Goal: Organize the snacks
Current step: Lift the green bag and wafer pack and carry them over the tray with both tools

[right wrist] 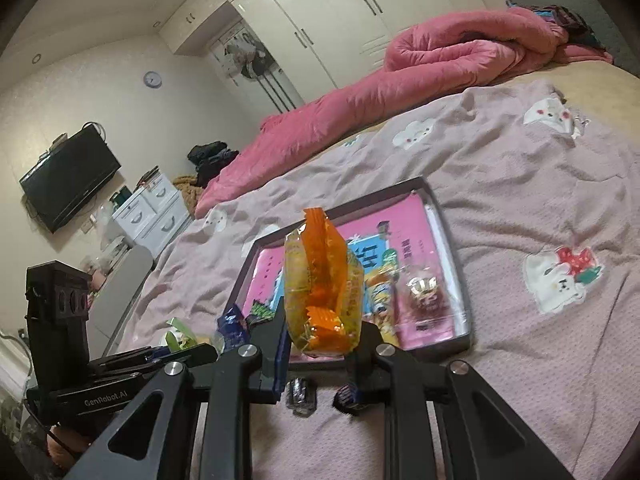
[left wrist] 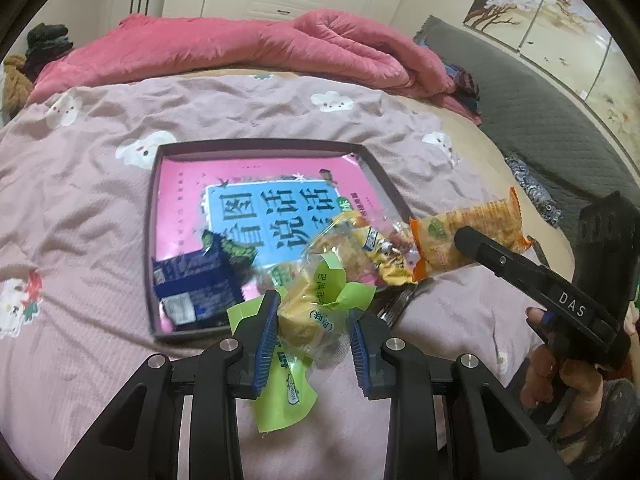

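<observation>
My left gripper (left wrist: 314, 320) is shut on a small yellow cake in a clear and green wrapper (left wrist: 316, 300), held above the near rim of a dark shallow tray (left wrist: 156, 184). The tray lies on the bed with a pink book (left wrist: 180, 184) as its floor. In it are a blue packet (left wrist: 192, 284) and yellow packets (left wrist: 384, 256). My right gripper (right wrist: 320, 344) is shut on an orange and clear packet (right wrist: 320, 292), held upright over the tray's (right wrist: 452, 240) near edge. That orange packet (left wrist: 468, 236) also shows at the right of the left wrist view.
Two small dark wrapped sweets (right wrist: 300, 396) (right wrist: 348, 398) lie on the mauve bedspread (right wrist: 520, 200) under my right gripper. A rolled pink quilt (left wrist: 240, 48) lies along the far side of the bed. A grey headboard (left wrist: 520, 112) stands at right, with wardrobes behind.
</observation>
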### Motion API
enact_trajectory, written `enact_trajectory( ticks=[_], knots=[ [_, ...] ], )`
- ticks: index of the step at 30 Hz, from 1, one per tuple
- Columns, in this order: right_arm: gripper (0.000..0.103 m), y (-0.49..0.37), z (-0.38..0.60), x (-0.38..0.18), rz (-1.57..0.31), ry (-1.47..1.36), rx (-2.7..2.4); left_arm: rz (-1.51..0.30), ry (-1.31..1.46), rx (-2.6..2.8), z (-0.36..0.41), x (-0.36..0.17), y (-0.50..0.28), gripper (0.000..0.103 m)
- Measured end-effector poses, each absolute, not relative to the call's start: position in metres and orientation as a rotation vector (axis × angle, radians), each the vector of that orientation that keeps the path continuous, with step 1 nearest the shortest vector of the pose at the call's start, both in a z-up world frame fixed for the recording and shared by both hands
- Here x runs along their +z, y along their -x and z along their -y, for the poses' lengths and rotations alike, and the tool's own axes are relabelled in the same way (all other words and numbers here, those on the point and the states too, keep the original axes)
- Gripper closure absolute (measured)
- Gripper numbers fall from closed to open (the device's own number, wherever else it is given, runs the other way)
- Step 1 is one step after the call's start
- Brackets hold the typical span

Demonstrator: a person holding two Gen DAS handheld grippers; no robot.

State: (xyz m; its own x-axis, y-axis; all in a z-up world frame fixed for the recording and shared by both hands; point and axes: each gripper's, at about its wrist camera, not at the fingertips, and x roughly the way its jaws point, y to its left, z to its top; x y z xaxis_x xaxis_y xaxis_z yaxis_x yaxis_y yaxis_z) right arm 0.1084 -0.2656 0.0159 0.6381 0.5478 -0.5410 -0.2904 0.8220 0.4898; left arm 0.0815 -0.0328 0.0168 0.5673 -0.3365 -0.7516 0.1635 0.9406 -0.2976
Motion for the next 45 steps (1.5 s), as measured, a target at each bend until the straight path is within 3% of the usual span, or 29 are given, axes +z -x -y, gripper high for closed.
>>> enact_trajectory(
  ticks=[45],
  knots=[
    [0.08,-0.146,0.265,-0.029,-0.853,-0.302,0.365,-0.983,0.215,-0.322,0.065,-0.026,-0.146,0.069]
  ],
)
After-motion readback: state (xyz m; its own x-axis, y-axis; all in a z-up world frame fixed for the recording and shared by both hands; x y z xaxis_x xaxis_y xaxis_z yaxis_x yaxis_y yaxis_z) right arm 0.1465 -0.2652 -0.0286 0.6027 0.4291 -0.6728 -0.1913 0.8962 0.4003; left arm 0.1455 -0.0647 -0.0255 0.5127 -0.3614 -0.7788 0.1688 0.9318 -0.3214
